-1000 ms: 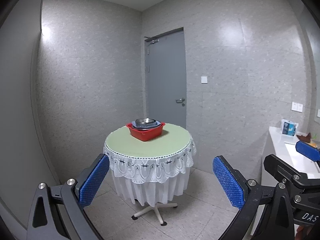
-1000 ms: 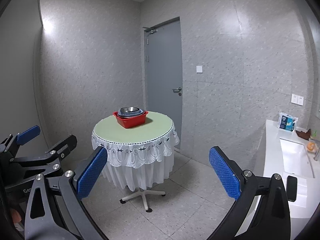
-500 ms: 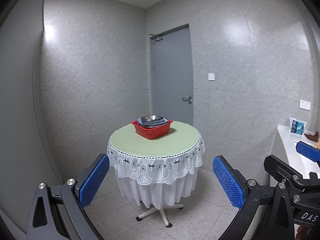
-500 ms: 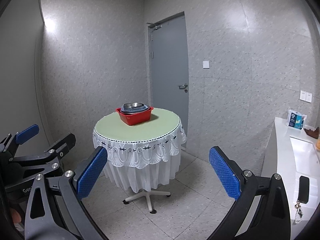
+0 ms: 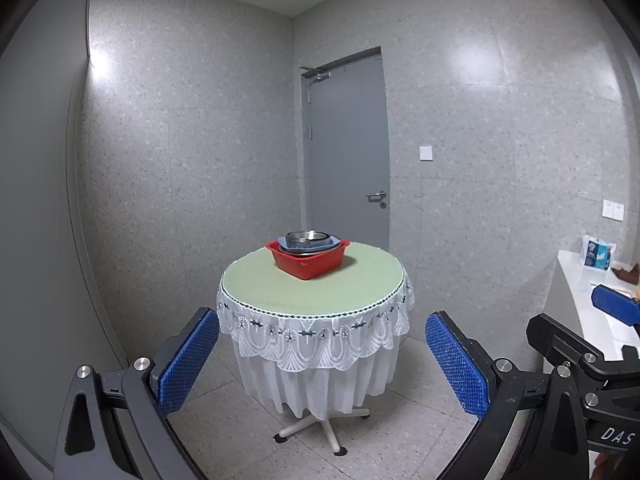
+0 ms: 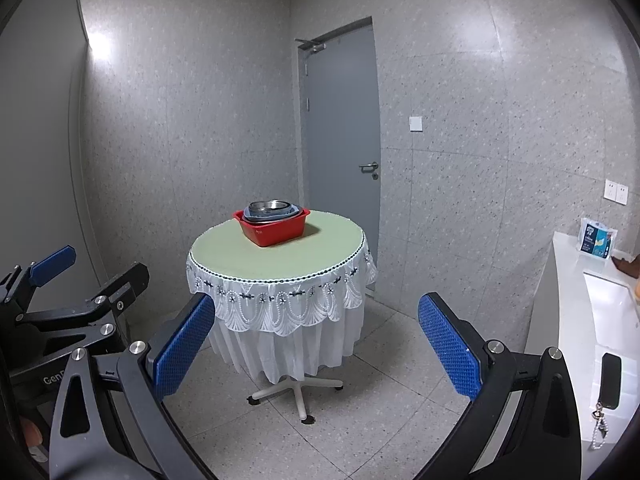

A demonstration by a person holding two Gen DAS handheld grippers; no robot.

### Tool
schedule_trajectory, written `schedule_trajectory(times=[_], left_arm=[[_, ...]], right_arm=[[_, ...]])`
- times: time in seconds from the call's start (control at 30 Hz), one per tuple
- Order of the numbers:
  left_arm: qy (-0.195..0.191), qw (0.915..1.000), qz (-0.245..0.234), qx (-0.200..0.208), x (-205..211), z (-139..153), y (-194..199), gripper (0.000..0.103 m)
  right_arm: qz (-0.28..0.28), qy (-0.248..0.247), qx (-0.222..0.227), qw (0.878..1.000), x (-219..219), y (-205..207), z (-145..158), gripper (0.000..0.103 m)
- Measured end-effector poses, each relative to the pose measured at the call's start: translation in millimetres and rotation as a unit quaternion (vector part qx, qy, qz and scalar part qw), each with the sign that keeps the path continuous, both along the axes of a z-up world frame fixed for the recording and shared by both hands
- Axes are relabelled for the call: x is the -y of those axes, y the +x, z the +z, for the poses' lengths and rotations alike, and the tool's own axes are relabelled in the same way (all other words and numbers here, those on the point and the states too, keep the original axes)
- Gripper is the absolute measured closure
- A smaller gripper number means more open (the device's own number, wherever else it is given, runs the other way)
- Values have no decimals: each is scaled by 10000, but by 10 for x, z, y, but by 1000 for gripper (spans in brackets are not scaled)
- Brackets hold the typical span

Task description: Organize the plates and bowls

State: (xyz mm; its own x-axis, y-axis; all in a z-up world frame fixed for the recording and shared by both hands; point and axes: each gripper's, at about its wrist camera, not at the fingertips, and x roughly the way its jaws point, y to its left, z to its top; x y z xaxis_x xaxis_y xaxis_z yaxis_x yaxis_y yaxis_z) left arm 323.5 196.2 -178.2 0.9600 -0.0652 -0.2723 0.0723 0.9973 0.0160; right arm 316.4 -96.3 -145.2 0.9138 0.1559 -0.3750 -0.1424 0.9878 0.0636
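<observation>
Bowls (image 5: 307,237) in tub (image 5: 308,258), mid-table (image 5: 280,292)

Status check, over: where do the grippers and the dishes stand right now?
Left gripper and right gripper: jaws open, empty, short of the round cloth-covered table. Red plastic tub on it holds stacked dishes, steel bowl on top, untouched. Nothing in between.

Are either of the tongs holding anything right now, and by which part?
Nothing is held. The left tongs and right tongs are both open and empty.
</observation>
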Motion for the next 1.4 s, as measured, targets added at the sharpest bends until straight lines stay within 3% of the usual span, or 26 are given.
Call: schedule_trajectory(times=[1.4], left_arm=[[32,10000,22,-4,12,56,-134,1]], right_arm=[[64,80,-99,9999,50,12,-13,0]])
